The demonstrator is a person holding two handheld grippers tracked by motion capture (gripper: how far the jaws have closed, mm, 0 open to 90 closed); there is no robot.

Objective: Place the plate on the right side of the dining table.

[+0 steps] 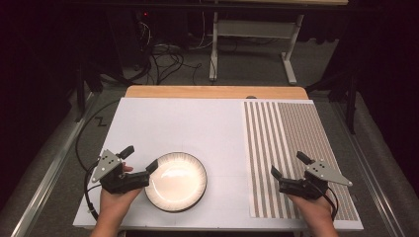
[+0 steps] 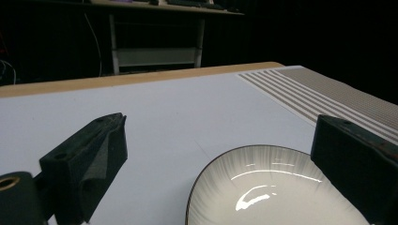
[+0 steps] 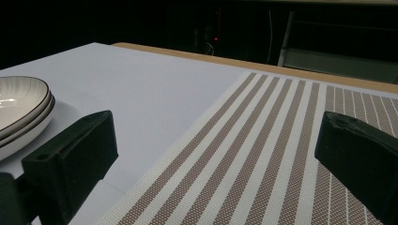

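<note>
A round white ceramic bowl with a dark rim (image 1: 176, 181), apparently the top of a stack of two, sits at six o'clock on the tabletop (image 1: 188, 118). The left gripper (image 1: 140, 159) hovers, fingers spread, at its nine-o'clock rim; the right gripper (image 1: 290, 165), fingers spread, hovers over the brown-and-white striped woven placemat (image 1: 291, 133).

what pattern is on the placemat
Brown and white stripes on the placemat, clearest in the right gripper view.

Both grippers are matte black, each with two blocky, wedge-shaped jaws. The left gripper (image 1: 139, 158) and right gripper (image 1: 289, 165) each carry a grey three-cornered plate on top (dotted with small screws), and a black cable trails back from each.
</note>
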